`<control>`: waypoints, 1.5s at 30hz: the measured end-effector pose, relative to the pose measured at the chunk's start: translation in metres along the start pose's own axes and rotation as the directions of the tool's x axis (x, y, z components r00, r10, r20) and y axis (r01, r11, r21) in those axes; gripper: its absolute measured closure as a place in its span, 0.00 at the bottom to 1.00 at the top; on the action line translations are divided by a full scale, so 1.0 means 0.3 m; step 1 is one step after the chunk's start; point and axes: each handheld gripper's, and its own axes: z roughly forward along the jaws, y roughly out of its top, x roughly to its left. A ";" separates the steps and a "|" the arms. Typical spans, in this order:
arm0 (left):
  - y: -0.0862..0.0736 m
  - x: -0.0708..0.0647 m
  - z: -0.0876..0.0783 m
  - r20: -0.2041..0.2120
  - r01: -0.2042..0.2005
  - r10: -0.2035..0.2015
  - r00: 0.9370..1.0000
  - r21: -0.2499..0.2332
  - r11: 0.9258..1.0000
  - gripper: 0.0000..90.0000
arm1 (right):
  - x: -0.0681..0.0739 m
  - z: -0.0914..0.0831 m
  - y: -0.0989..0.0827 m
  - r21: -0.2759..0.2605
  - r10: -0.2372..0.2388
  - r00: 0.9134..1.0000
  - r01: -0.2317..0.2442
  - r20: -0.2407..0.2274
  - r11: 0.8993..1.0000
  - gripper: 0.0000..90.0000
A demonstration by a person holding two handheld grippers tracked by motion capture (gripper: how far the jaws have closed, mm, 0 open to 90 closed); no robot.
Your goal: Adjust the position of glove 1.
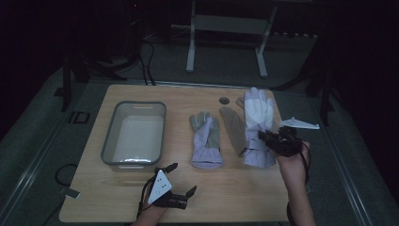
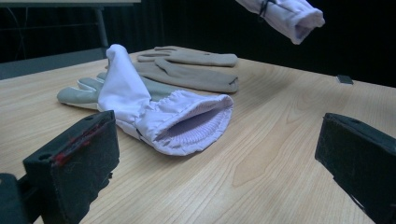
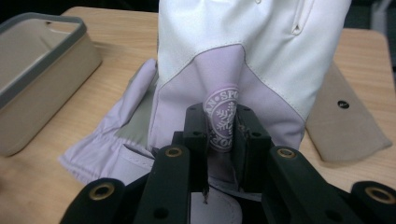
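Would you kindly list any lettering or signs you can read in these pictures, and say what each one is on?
"SPO", then cut off: round purple badge on the white glove pinched in the right tongs.
A snowflake-like emblem at the badge's centre; the lower lettering is hidden by the tongs.
"ID": marking on the dark surface left of the table.

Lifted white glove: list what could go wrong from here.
1. The right gripper pinches just a narrow fold of the white glove by its logo patch, so the fabric might slip out.
2. The hanging cuff could drag across the beige glove or the second white glove and shift them.
3. On the way to the grey bin, it passes near the open left gripper.
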 end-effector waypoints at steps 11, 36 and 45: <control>0.000 -0.002 -0.001 0.001 -0.007 0.007 1.000 -0.002 1.000 0.00 | 0.158 0.120 0.064 0.016 0.004 0.999 -0.003 -0.044 1.000 0.85; 0.000 -0.004 -0.002 0.004 -0.016 0.016 1.000 -0.001 1.000 0.00 | 0.360 0.420 0.010 0.155 0.057 0.997 -0.050 -0.042 0.987 0.85; -0.001 -0.004 -0.002 0.005 -0.014 0.014 1.000 -0.002 1.000 0.00 | 0.349 0.512 -0.035 0.211 0.095 0.995 -0.091 -0.008 0.973 0.83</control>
